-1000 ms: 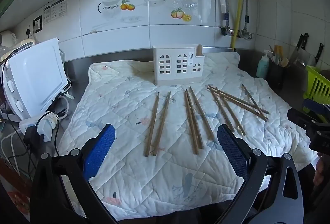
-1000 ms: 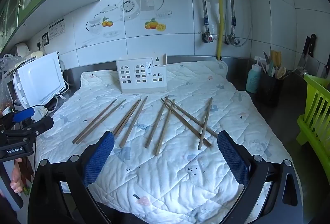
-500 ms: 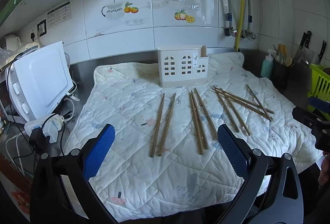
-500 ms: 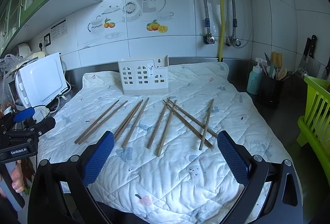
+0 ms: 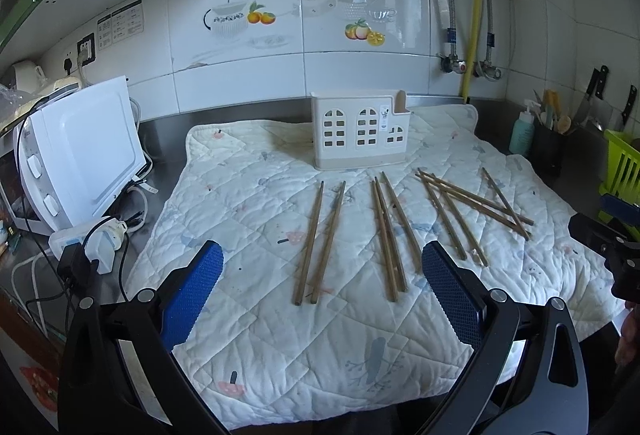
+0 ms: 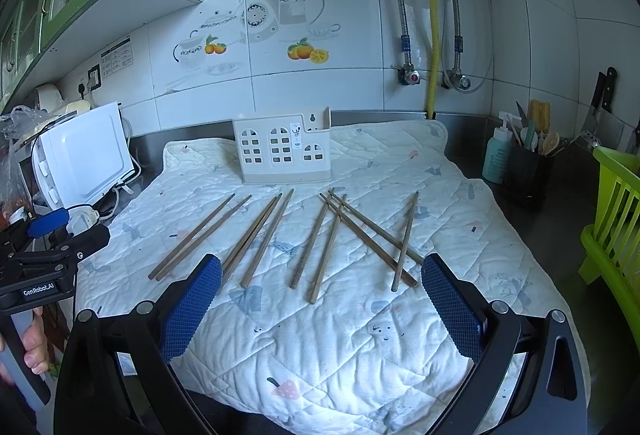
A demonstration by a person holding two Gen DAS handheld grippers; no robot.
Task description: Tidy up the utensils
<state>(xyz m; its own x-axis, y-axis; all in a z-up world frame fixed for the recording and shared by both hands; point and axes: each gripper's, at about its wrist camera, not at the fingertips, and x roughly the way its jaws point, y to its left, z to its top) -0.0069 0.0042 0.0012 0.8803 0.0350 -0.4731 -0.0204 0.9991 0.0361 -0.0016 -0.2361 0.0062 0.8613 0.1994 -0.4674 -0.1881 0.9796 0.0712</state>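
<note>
Several brown wooden chopsticks [image 5: 320,239] [image 6: 256,235] lie loose on a white quilted cloth [image 5: 280,347] [image 6: 352,339], some paired, some crossed at the right [image 5: 472,203] [image 6: 372,235]. Behind them stands a cream utensil holder [image 5: 360,133] [image 6: 286,149] with window-shaped cutouts. My left gripper [image 5: 322,283] hovers open over the cloth's near edge, short of the chopsticks, nothing between its blue pads. My right gripper [image 6: 320,285] is likewise open and empty, its view centred on the middle chopsticks. Each gripper shows at the edge of the other's view.
A white appliance [image 5: 76,155] with cables and a plug [image 5: 100,239] sits left of the cloth. At the right stand a dark utensil pot [image 6: 528,171], a teal bottle [image 6: 496,155] and a green rack [image 6: 612,219]. Tiled wall with pipes [image 6: 434,19] behind.
Both grippers have drifted slightly so the scene sits a little further right and lower in the views. Both jaws stay open; chopsticks and holder have not moved.
</note>
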